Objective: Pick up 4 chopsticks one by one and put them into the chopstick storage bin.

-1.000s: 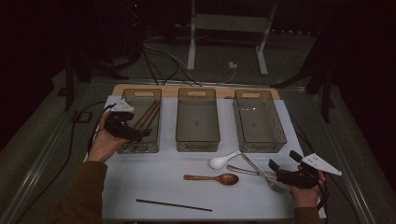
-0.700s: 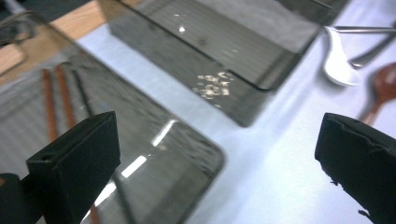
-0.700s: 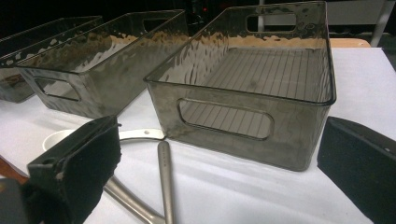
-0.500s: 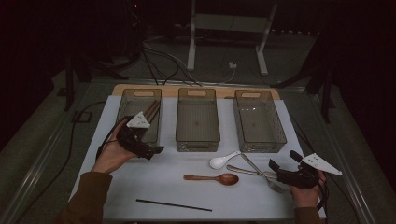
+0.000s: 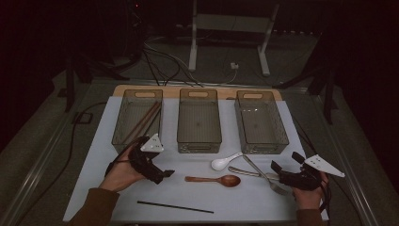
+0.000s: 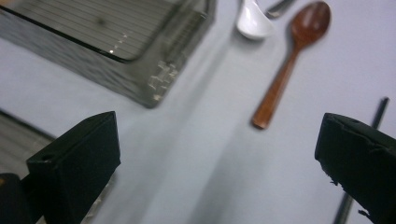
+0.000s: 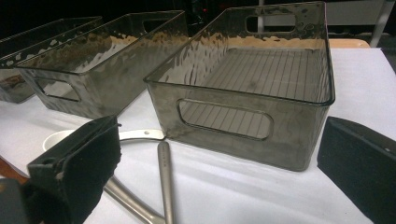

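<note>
Sorting is looking partly done: brown chopsticks (image 5: 142, 121) are lying in the far-left clear plastic bin (image 5: 123, 123). The left claw (image 5: 160, 175), spread and empty, is hovering near the brown wooden spoon (image 5: 214, 179) on the counter (image 5: 263, 200); the right claw (image 5: 276, 168), spread, is idling beside the metal utensils (image 5: 259, 170).

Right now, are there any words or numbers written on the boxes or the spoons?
None: no words, numbers or signs can be read anywhere.
The three clear bins are plain.
The wooden spoon, white spoon and black stick carry no marks.
</note>
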`<state>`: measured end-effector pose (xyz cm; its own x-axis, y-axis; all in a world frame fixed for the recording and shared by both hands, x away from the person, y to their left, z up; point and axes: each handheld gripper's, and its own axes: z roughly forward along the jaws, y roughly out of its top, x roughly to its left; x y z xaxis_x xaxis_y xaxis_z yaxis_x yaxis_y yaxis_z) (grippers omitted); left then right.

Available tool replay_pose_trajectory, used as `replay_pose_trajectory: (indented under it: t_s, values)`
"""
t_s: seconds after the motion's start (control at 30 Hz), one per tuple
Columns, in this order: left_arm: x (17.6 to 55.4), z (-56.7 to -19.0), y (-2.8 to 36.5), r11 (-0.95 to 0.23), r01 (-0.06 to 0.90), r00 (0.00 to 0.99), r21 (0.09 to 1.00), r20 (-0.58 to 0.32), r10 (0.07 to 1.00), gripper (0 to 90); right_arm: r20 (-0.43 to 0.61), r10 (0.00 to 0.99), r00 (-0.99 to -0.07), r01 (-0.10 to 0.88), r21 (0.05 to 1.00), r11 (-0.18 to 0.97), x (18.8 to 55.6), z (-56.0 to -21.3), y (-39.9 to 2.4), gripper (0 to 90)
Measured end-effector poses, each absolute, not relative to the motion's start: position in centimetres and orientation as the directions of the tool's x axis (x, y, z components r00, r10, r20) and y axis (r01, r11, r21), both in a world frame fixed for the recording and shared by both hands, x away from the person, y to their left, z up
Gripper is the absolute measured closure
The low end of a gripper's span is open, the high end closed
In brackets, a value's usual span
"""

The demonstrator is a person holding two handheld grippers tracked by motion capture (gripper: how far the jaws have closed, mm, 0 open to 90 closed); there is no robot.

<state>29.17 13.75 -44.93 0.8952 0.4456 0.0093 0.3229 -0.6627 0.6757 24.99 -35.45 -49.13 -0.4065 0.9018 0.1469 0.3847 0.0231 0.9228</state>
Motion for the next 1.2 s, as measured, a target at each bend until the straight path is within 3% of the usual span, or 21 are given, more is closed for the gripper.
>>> replay_pose_trajectory:
  t_s: [0.53, 0.87, 1.0, 1.13, 1.2]
  values:
    - [26.1, -48.9, 12.2, -0.720, 0.298, 0.933, 0.627, -0.032, 0.358, 1.7, 0.147, 0.902, -0.405, 0.385, 0.923, 0.022, 25.0, -49.1, -35.4, 0.0]
    - [24.1, -50.2, 11.9, -0.773, 0.250, 0.958, 0.583, -0.033, 0.285, 9.1, 0.147, 0.902, -0.406, 0.385, 0.923, 0.022, 25.0, -49.1, -35.4, 0.0]
    - [23.3, -50.6, 11.6, -0.800, 0.207, 0.970, 0.564, -0.009, 0.245, 20.2, 0.148, 0.902, -0.406, 0.386, 0.922, 0.022, 25.0, -49.2, -35.4, 0.0]
    - [22.6, -50.9, 11.4, -0.824, 0.131, 0.987, 0.551, 0.007, 0.162, 47.5, 0.149, 0.902, -0.405, 0.386, 0.922, 0.021, 25.0, -49.2, -35.4, 0.0]
    - [22.6, -50.9, 11.3, -0.831, 0.115, 0.989, 0.544, 0.016, 0.148, 53.9, 0.149, 0.902, -0.405, 0.386, 0.922, 0.021, 25.0, -49.2, -35.4, 0.0]
